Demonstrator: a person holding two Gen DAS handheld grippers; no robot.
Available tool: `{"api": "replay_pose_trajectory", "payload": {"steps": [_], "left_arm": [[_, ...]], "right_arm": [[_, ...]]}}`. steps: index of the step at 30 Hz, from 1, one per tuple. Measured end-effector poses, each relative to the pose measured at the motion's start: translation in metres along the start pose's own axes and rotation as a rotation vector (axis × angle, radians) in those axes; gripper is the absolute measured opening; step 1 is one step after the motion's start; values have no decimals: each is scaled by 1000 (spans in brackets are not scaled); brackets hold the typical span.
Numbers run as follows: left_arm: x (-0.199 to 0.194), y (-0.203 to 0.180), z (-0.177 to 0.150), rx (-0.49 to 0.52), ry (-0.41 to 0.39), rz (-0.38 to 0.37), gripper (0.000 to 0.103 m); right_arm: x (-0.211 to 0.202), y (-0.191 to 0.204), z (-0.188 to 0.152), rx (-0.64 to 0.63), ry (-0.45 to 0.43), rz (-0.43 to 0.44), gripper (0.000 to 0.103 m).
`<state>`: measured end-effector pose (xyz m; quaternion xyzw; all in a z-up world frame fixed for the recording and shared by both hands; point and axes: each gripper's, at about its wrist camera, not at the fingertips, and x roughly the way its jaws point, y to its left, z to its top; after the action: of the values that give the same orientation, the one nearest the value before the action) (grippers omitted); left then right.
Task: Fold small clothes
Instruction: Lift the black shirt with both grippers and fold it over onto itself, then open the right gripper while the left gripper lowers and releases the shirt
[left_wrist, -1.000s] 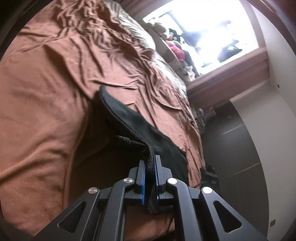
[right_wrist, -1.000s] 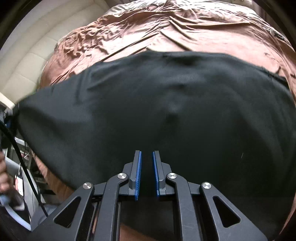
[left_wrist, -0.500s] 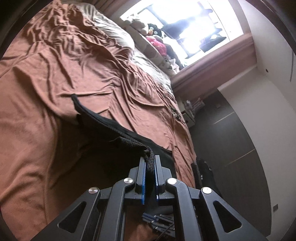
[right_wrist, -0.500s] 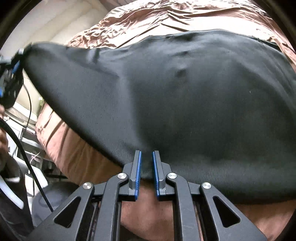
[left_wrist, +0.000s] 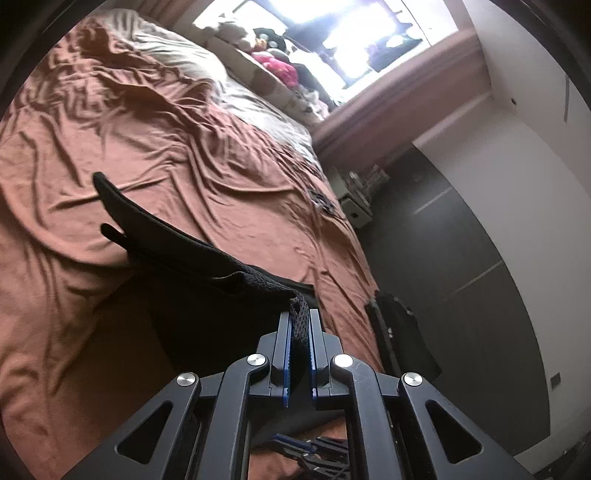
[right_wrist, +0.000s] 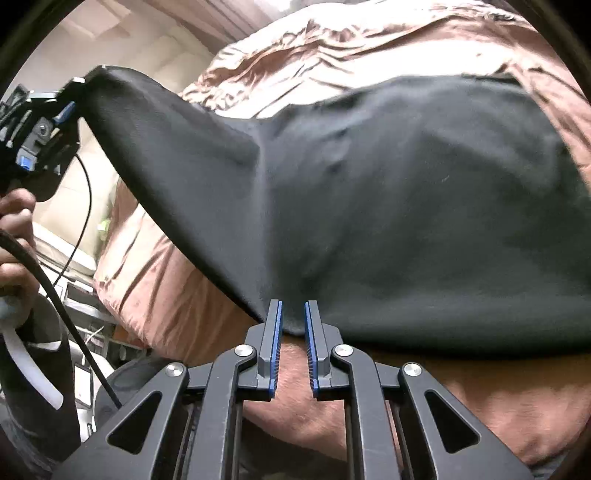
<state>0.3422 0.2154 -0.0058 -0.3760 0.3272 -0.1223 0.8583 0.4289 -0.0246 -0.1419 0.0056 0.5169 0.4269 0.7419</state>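
A black garment (right_wrist: 406, 206) lies spread on a brown bedsheet (right_wrist: 332, 48). My left gripper (left_wrist: 298, 325) is shut on a corner of the black garment (left_wrist: 207, 266) and holds it lifted above the bed. It also shows in the right wrist view (right_wrist: 70, 99), at the upper left, with the cloth stretched down from it. My right gripper (right_wrist: 293, 314) has its jaws narrowly apart around the garment's near edge, and the cloth sits between the fingertips.
The brown bedsheet (left_wrist: 110, 155) is wrinkled and covers the whole bed. Pillows and soft toys (left_wrist: 273, 66) lie by a bright window. A dark wardrobe (left_wrist: 461, 266) stands beside the bed. A hand and cable (right_wrist: 22, 236) are at the left.
My left gripper has risen with the garment's corner, lifting that side off the bed. My right gripper has slid back to the garment's near edge.
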Motion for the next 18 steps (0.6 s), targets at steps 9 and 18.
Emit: {"api": "replay_pose_trajectory", "payload": {"steps": [9,18], "left_arm": [[38,-40,-2,64,70,-34,7],[86,-81,-20,140,167,-62,7]], "right_arm": [[-70,-33,-18,76,-158,-26,60],[-110,-53,-50,144,-204,-64,60]]}}
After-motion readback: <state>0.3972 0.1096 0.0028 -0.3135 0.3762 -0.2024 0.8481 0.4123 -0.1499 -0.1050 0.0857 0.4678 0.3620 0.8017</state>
